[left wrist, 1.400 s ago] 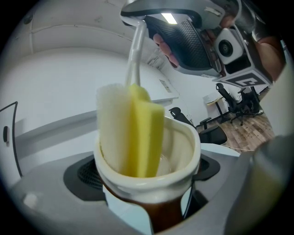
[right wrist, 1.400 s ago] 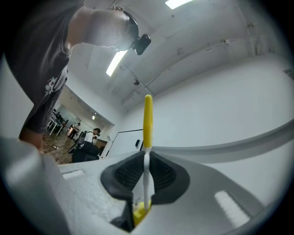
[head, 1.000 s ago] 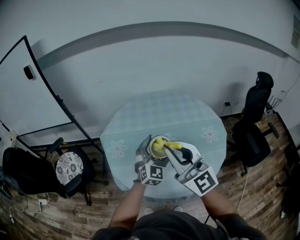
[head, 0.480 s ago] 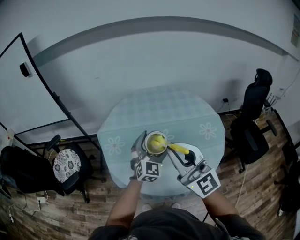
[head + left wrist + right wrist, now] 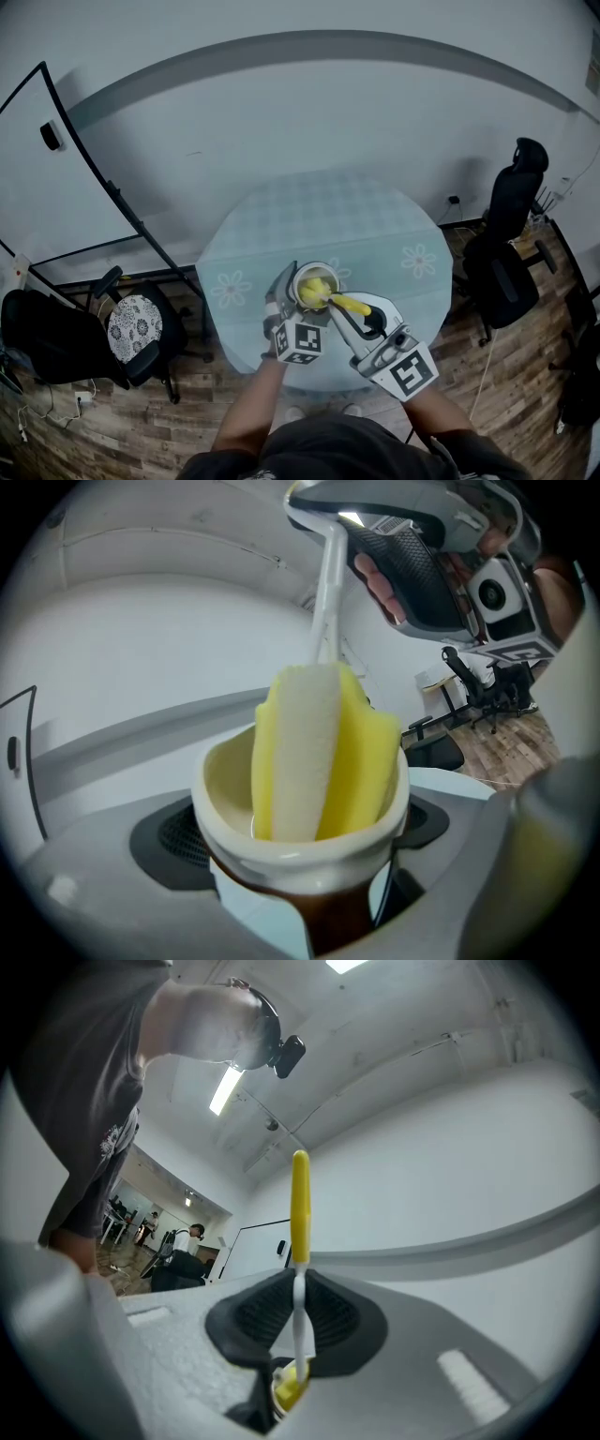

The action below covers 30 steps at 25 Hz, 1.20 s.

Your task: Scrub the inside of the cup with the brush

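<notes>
Head view: cup (image 5: 315,281) sat over the near part of the round tabletop (image 5: 375,234), clamped between the jaws of the left hand-held gripper (image 5: 298,300). The right hand-held gripper (image 5: 337,308) came in from the near right and carried the brush (image 5: 349,304), whose yellow sponge head (image 5: 314,292) was down inside the cup.

Left gripper view: jaws were part-open and closed on the cup's brown lower body, one each side, the cream rim (image 5: 302,847) standing clear above them. The yellow-and-white sponge head filled most of the mouth and stuck out above the rim. The thin white stem (image 5: 327,602) ran up to the right hand-held gripper at top.

Right gripper view: jaws were almost shut, pinching the white stem (image 5: 298,1321). The yellow handle end (image 5: 300,1204) stood out past them, and the sponge showed low in the frame.

Judgement: the scrubbing step was in hand (brush seated, cup gripped firmly). The next move calls for working the sponge up, down and round against the inner wall while the left hand-held gripper holds the cup steady. Whether the sponge reached the cup floor could not be told.
</notes>
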{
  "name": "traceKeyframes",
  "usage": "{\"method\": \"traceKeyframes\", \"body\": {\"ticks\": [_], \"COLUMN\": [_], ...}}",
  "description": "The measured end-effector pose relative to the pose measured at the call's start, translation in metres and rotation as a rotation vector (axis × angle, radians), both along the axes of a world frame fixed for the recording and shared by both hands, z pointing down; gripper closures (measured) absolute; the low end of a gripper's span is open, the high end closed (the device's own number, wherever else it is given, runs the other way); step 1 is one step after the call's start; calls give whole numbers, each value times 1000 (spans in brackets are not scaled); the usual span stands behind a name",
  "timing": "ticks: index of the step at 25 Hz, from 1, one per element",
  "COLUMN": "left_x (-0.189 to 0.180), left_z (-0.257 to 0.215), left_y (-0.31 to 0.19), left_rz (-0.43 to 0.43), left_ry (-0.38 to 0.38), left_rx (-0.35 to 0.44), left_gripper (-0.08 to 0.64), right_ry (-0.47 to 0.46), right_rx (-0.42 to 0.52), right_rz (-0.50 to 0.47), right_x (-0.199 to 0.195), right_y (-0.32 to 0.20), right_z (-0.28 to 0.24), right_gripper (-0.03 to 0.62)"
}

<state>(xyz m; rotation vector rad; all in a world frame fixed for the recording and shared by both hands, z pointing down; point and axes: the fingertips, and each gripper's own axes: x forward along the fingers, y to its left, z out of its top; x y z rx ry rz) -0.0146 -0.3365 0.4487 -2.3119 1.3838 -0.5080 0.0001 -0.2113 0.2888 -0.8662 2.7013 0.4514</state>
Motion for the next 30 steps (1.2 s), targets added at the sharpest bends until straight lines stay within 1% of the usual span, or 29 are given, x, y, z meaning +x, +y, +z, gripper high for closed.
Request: {"method": "traceKeyframes", "body": {"ticks": [6, 9, 13, 17, 21, 25, 30], "left_x": [0, -3, -8, -12, -14, -17, -19], "left_z": [5, 11, 19, 29, 41, 60, 89], "left_y": [1, 0, 0, -2, -1, -7, -10], "left_rz": [6, 2, 1, -8, -17, -29, -38], "left_ry": [4, 7, 5, 15, 26, 48, 68], "left_rx": [-15, -29, -50, -80, -119, -172, -236], "left_gripper": [5, 5, 5, 5, 5, 5, 5], "right_ry": [3, -25, -46, -52, -89, -111, -95], "right_rx": [15, 8, 48, 30, 25, 27, -33], "right_rz": [-8, 10, 33, 21, 29, 61, 160], "right_x": [-11, -4, 8, 11, 23, 40, 65], "right_y": [-6, -9, -11, -11, -2, -6, -37], "right_z": [-8, -12, -16, -15, -22, -27, -1], "right_gripper": [554, 554, 554, 554, 554, 554, 554]}}
